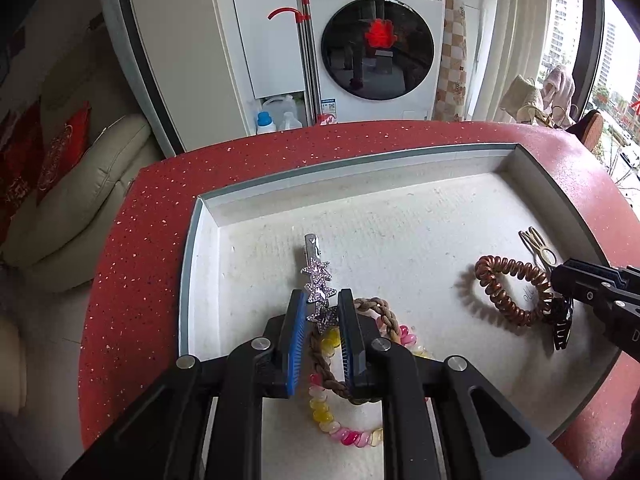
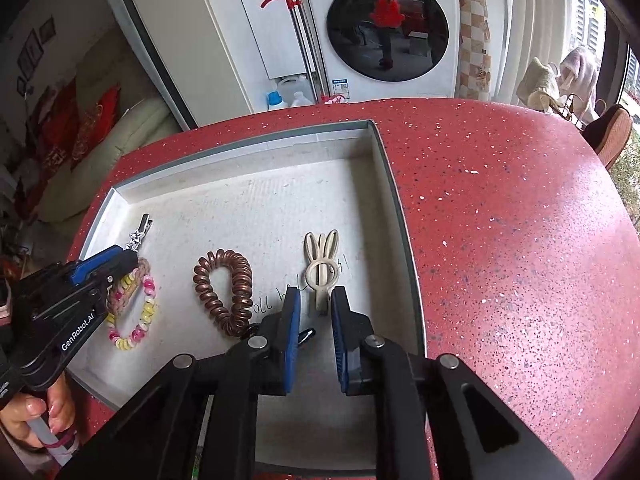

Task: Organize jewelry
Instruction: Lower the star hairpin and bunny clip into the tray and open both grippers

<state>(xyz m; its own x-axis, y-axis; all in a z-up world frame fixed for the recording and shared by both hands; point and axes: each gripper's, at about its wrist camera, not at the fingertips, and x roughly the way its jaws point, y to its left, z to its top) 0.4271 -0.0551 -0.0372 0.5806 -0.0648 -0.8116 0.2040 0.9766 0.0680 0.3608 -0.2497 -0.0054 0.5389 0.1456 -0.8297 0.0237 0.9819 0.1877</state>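
Note:
A white tray on the red table holds the jewelry. A silver star hair clip lies in it, its near end between the fingers of my open left gripper. A braided brown band and a pink-yellow spiral tie lie under that gripper. A copper spiral tie lies mid-tray. A cream rabbit-shaped clip lies just ahead of my open right gripper. A black claw clip lies under the right gripper.
The red speckled round table has bare surface to the tray's right. A washing machine, a cream sofa and a chair stand beyond the table edge.

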